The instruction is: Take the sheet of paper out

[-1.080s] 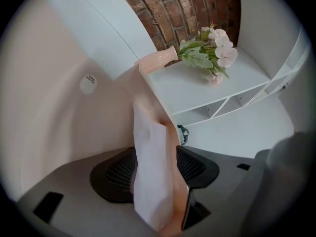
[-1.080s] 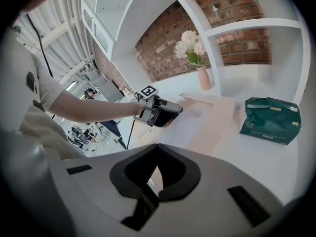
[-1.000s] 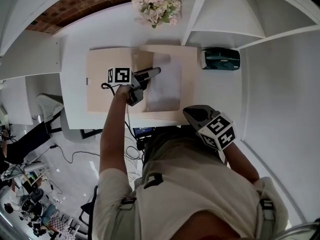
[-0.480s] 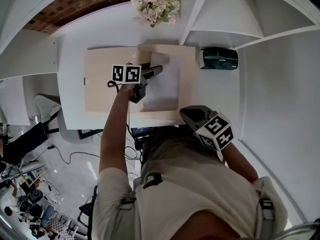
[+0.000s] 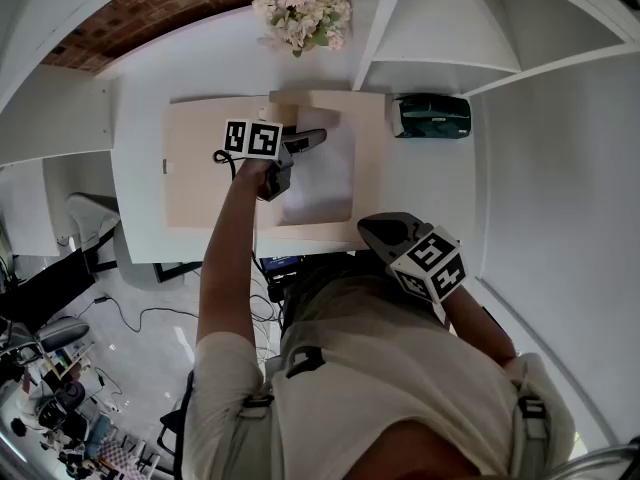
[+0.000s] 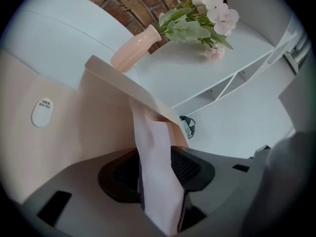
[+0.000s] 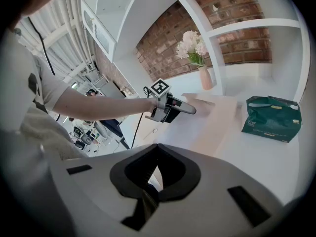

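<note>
While your right gripper hangs nearest you, just off the near edge of the white table, its jaws are pressed together on nothing. Judged as parked: held low and to the right, it leaves the reach across the table free.

Next out: beige folder, lying open and flat across the middle of the table. The sheet of paper sits on its right half, pale against the beige and within the folder's outline. It is not out yet.

Your left gripper is stretched over the folder's centre, tips pointing right and slightly down at the sheet's far left corner. Its own view shows that edge lifted and standing between the jaws. The jaws have just been closing on it but are spread at this point, with the pads either side of the paper rather than pinching it. Coming in at the edge makes sense, since a flat sheet gives no purchase anywhere else. A folder flap rises just behind the paper, so take care the pinch catches the sheet alone.

Farther right: green packet, well apart from the folder. Farthest: pink vase of flowers against the brick wall, clear of the work.
</note>
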`<state>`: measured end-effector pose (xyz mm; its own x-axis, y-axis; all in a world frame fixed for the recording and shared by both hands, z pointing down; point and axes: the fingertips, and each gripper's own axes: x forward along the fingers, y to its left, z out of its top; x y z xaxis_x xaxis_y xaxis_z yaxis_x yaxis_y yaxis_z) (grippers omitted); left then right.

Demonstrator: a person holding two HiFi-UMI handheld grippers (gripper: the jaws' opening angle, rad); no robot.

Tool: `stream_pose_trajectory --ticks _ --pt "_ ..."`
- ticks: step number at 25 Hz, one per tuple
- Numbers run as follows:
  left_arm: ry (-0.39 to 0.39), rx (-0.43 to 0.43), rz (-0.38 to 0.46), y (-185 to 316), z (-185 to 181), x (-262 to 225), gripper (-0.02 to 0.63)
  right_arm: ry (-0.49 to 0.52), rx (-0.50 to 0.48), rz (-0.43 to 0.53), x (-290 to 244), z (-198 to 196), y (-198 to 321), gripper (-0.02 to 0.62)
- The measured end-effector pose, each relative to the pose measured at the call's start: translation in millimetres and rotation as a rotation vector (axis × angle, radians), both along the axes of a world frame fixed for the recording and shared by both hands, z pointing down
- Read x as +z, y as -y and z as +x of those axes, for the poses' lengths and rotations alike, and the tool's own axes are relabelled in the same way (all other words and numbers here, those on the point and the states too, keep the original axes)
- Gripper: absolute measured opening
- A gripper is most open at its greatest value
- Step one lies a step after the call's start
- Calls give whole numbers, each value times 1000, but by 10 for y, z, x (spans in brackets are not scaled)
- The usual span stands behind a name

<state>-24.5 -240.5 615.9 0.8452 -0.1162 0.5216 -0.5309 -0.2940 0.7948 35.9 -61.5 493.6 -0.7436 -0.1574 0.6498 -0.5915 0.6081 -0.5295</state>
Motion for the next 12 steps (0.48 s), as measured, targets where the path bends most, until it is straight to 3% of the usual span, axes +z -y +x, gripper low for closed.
stream_pose_trajectory --ticks 6,12 --pt "-62 -8 -36 15 49 -16 136 17 8 -11 -55 -15 17 18" --pt "-42 -15 -29 37 38 11 80 8 -4 -8 -41 -11 2 18"
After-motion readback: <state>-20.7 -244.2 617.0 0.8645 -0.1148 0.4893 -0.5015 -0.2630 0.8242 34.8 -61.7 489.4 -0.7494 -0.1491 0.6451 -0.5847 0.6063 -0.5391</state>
